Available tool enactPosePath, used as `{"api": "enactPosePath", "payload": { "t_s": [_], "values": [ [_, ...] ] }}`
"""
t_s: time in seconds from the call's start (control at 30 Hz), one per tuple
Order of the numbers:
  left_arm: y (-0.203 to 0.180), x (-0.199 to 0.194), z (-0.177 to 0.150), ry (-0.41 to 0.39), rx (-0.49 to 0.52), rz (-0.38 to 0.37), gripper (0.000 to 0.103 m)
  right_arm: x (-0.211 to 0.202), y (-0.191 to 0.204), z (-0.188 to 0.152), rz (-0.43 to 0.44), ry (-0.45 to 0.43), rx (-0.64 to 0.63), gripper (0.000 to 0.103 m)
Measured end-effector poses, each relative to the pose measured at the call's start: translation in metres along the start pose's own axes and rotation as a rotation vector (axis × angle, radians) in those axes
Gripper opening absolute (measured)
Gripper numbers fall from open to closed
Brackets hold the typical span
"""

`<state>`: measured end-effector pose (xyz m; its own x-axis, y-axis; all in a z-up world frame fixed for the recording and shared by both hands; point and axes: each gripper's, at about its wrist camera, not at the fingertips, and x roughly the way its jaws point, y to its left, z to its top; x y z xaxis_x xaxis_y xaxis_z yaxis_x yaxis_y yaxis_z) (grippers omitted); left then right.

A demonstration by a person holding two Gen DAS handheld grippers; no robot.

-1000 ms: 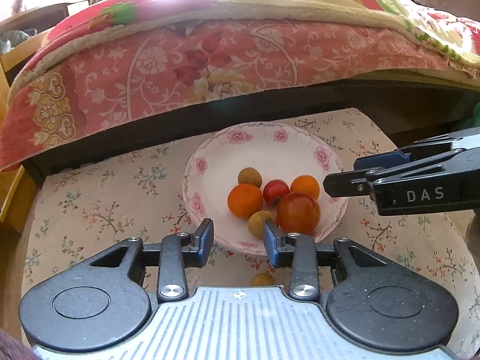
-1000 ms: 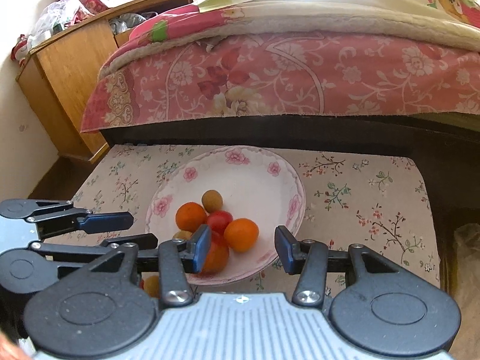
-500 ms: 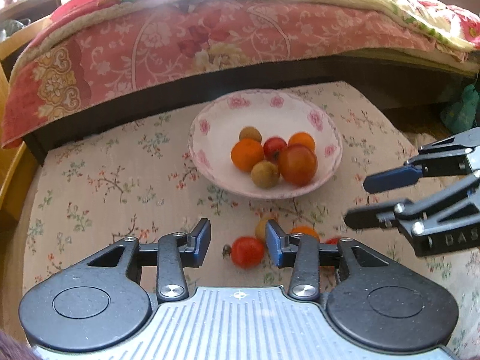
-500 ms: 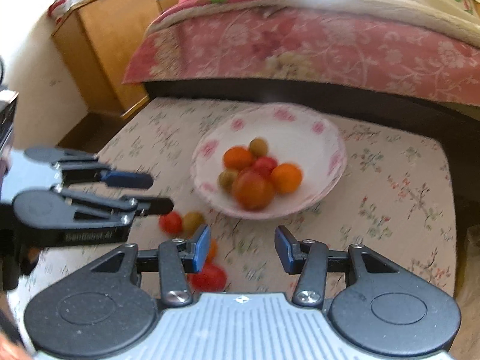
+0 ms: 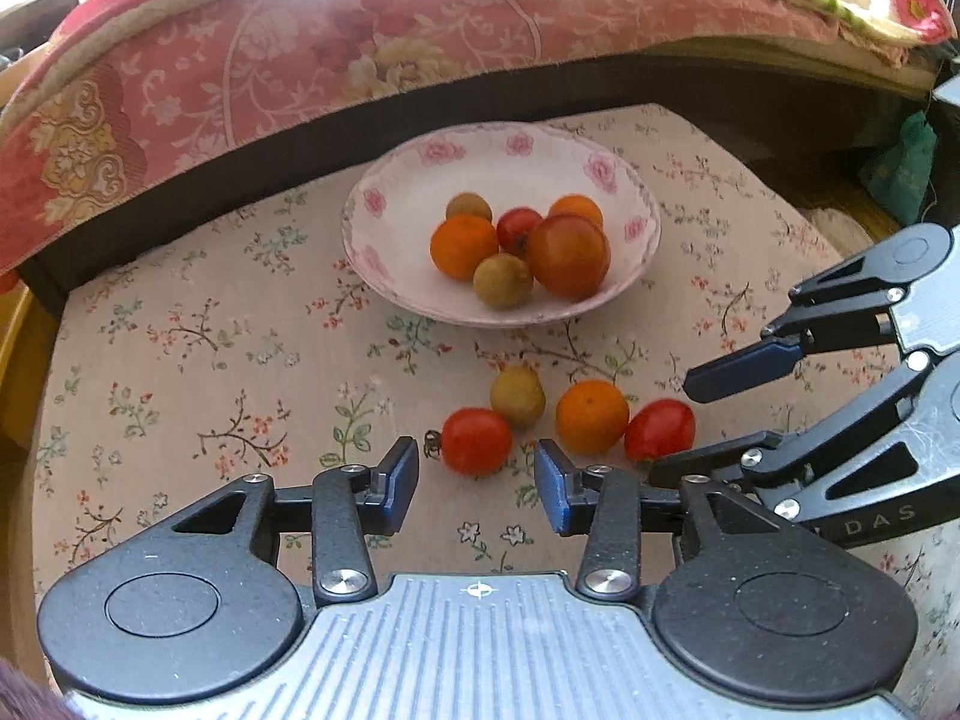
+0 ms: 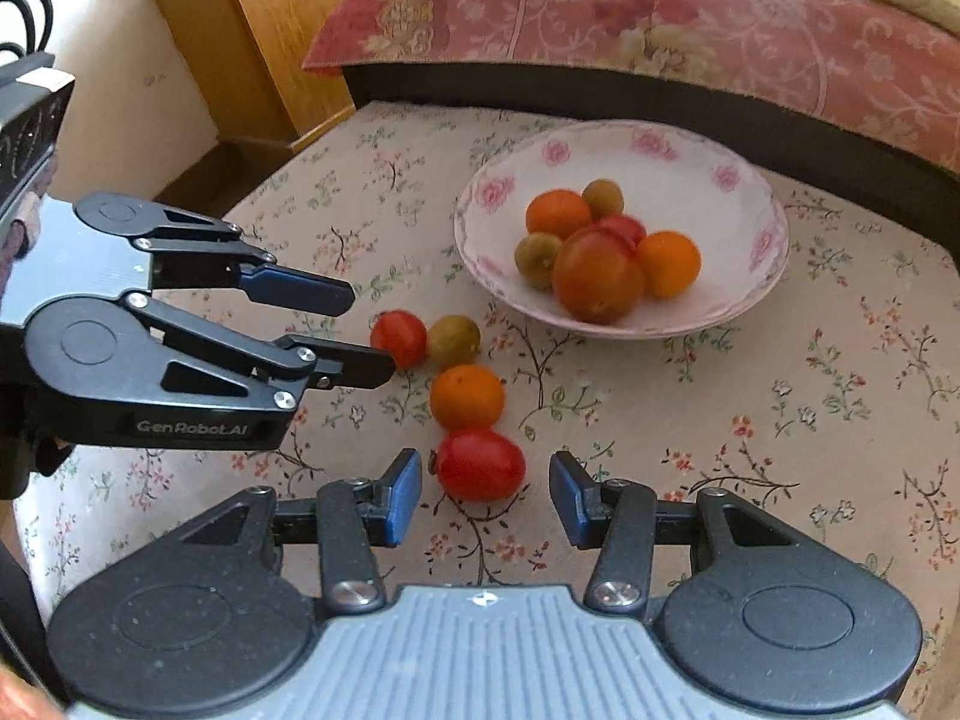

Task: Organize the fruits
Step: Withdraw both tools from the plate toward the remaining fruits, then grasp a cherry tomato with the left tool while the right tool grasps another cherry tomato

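Both tools look the same. The left gripper (image 5: 477,483) has two black arms shaped like flat teardrops, each with a round dent in it. Thin black bars go out to two blue pads (image 5: 401,476). Shiny silver screws (image 5: 339,581) hold the bars on. At 6 o'clock sits a grey ribbed plate (image 5: 480,648) with a small white cross mark. The right gripper (image 6: 485,495) has the same black arms, blue fingertips (image 6: 403,497), silver screws and grey ribbed plate. Its side says "DAS" in the left view. The left tool's side says "GenRobot.AI" in the right view.
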<state>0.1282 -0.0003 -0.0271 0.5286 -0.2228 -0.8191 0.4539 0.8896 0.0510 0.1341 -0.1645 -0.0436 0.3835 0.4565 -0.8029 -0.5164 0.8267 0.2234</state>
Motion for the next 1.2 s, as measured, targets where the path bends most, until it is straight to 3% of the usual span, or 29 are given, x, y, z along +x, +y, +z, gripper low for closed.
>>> {"api": "enactPosePath", "payload": {
  "t_s": [0.33,0.53,0.67,1.2],
  "values": [
    [0.005,0.017,0.003,0.016,-0.017,0.013,0.051,0.010,0.002,0.002,0.000,0.003,-0.012,0.049],
    [-0.001,0.024,0.006,0.013,-0.005,0.013,0.051,0.008,0.005,0.000,-0.003,0.016,-0.029,0.041],
    [-0.002,0.026,0.010,0.016,-0.011,0.027,0.043,0.006,0.004,0.000,-0.007,0.019,-0.027,0.040],
    [-0.010,0.001,-0.002,0.037,-0.008,0.013,0.043,-0.001,-0.004,-0.004,-0.037,0.027,-0.018,0.040]
  ]
}}
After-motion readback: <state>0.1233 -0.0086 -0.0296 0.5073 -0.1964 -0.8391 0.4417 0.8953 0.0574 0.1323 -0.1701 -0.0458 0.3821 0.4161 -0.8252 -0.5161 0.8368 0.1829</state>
